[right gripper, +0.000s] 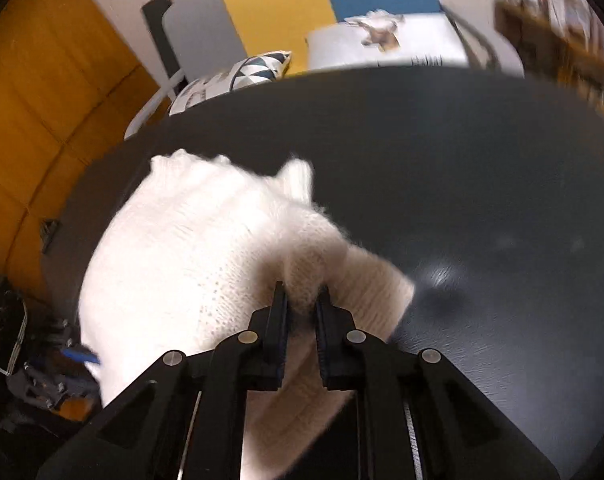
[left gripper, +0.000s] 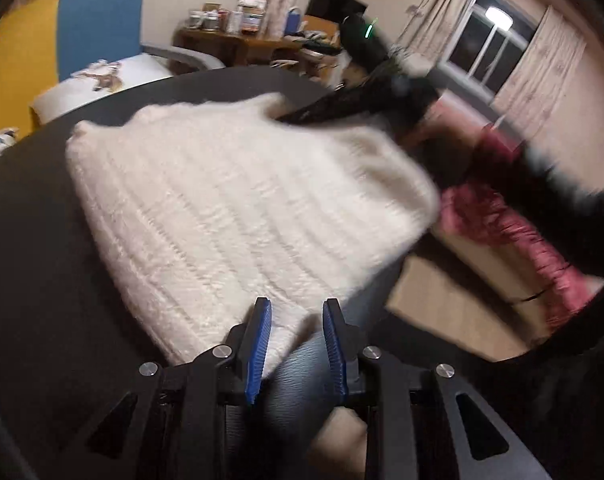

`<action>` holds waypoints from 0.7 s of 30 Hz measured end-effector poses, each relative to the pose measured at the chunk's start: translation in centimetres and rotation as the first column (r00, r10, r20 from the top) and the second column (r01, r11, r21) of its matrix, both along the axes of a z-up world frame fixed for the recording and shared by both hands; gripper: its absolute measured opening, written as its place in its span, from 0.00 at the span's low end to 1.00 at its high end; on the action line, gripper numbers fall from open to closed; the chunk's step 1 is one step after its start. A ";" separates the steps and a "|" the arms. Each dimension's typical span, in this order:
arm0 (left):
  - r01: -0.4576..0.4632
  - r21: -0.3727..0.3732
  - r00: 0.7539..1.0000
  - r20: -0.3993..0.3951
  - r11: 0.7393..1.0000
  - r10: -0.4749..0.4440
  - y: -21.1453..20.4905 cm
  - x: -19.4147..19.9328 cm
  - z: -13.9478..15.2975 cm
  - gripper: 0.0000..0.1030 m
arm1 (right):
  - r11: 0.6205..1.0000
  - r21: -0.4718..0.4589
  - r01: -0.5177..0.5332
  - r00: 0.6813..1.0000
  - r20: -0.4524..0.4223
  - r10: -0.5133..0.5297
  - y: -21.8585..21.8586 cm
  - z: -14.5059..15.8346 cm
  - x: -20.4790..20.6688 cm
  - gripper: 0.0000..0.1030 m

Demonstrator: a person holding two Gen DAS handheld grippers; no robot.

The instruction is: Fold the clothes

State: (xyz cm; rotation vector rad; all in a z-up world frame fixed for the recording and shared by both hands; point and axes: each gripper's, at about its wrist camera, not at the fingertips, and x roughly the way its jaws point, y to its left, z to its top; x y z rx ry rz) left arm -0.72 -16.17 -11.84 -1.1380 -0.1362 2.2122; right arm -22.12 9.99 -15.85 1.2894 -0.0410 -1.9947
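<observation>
Left wrist view: left gripper half open, pads apart; near corner of white knit sweater lies between them, unpinched as far as we can tell. Sweater spreads ahead and to left of claw over dark table — long axis runs away from us.

Right wrist view: right gripper narrowed onto bunched knit, pads pressing fluffy edge of sweater. Bulk lies ahead-left of claw; bare table to right. We judge right claw nearer to lifting — fold should travel toward far-left hem.
</observation>
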 end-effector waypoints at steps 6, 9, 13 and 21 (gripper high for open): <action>-0.088 0.160 0.987 -0.117 0.983 0.108 -0.2 -6.9 4.0 0.25 | 0.991 -0.133 0.027 0.999 0.045 -0.021 1.9 -2.0 -0.6 0.13; -0.014 0.076 0.995 -0.102 0.997 0.022 3.7 -10.6 3.1 0.25 | 0.980 -0.188 0.058 0.996 0.084 -0.043 3.1 -2.1 -0.7 0.18; 0.164 -0.127 0.984 -0.056 0.978 -0.172 9.6 -12.3 0.8 0.24 | 0.960 -0.274 0.060 0.996 0.076 -0.040 5.8 0.9 1.4 0.22; 0.237 -0.132 0.969 -0.040 0.963 -0.244 11.7 -12.6 0.7 0.23 | 0.909 -0.337 -0.245 0.951 0.099 0.293 7.4 3.1 11.0 0.24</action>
